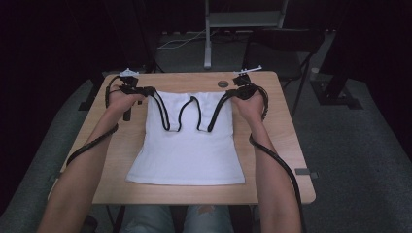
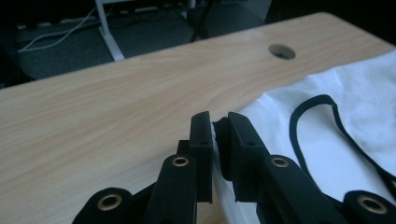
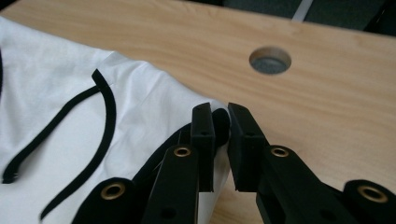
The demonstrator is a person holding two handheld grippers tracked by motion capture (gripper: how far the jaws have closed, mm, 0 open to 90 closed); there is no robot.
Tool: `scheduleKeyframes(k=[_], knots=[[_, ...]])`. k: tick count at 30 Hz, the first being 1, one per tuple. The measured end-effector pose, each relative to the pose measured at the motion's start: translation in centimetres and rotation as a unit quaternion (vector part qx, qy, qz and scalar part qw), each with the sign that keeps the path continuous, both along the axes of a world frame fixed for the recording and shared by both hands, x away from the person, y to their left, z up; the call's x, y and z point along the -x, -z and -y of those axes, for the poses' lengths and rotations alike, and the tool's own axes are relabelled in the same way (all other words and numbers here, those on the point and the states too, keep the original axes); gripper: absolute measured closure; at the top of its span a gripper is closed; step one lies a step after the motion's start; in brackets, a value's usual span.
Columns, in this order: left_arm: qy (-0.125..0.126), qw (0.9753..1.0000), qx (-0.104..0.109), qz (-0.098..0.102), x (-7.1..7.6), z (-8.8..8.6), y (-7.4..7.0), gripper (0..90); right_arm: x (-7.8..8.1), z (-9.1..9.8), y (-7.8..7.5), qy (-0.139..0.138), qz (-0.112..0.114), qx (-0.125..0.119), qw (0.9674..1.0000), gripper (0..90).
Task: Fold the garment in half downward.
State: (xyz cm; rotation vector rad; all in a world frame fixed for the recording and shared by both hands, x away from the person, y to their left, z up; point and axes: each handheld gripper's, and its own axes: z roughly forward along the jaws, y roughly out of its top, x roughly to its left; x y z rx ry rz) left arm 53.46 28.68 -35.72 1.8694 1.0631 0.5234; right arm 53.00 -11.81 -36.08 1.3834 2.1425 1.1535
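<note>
Both grippers — left gripper (image 2: 219, 128), right gripper (image 3: 219, 119) — have jaws pinching the white top (image 1: 187, 150)'s shoulders; lifting evenly off the bench (image 1: 286, 131) keeps it flat.

Soft white cloth top (image 1: 187, 150) (black trim), smooth matt wood-grain table (image 1: 272, 131).

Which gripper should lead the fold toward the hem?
Neither clearly. Left gripper and right gripper each pinch a top corner of the white top, level across the table. Move both together.
</note>
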Motion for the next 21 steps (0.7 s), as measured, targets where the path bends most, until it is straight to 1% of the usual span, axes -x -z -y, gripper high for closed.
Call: scheduleKeyframes(k=[2,3,4,5,7,9,10,11,15,19,21], knots=[[-0.003,1.0000,0.005,-0.006,0.2,-0.1,0.2,81.5,0.2,-0.1,-0.2,-0.004,0.003,0.004,1.0000,81.9],[-0.011,0.9999,0.001,-0.010,0.4,-0.3,0.6,81.6,0.3,-0.2,0.0,-0.005,0.003,0.007,1.0000,81.9],[-0.022,0.9997,0.002,-0.012,0.5,-0.4,1.0,81.8,0.4,-0.3,0.3,-0.007,-0.002,0.006,1.0000,81.9],[-0.020,0.9997,0.003,-0.017,0.7,-0.5,1.5,81.9,0.5,-0.3,0.8,-0.008,-0.006,0.011,0.9999,81.9],[-0.008,0.9997,0.007,-0.023,1.2,-0.6,2.6,81.9,0.7,-0.4,2.0,-0.013,-0.018,0.018,0.9996,81.9],[-0.008,0.9996,0.008,-0.027,1.7,-1.0,3.6,81.9,1.0,-0.3,3.4,-0.014,-0.031,0.014,0.9993,81.9],[-0.008,0.9996,0.008,-0.027,1.7,-1.0,3.6,81.9,1.1,-0.1,3.9,-0.015,-0.034,0.010,0.9993,81.9],[-0.008,0.9995,0.011,-0.027,2.1,-1.3,4.1,81.9,1.3,0.0,4.2,-0.014,-0.038,0.005,0.9992,81.8],[0.000,0.9996,0.008,-0.028,2.9,-1.5,4.9,81.9,1.6,0.5,4.9,-0.015,-0.043,0.004,0.9990,81.8],[0.008,0.9995,-0.003,-0.029,3.7,-1.7,5.8,81.9,2.0,0.8,5.3,-0.020,-0.046,0.008,0.9987,81.7],[0.011,0.9995,-0.008,-0.028,4.1,-1.9,6.1,81.8,2.3,1.0,5.4,-0.023,-0.044,0.013,0.9987,81.7]])
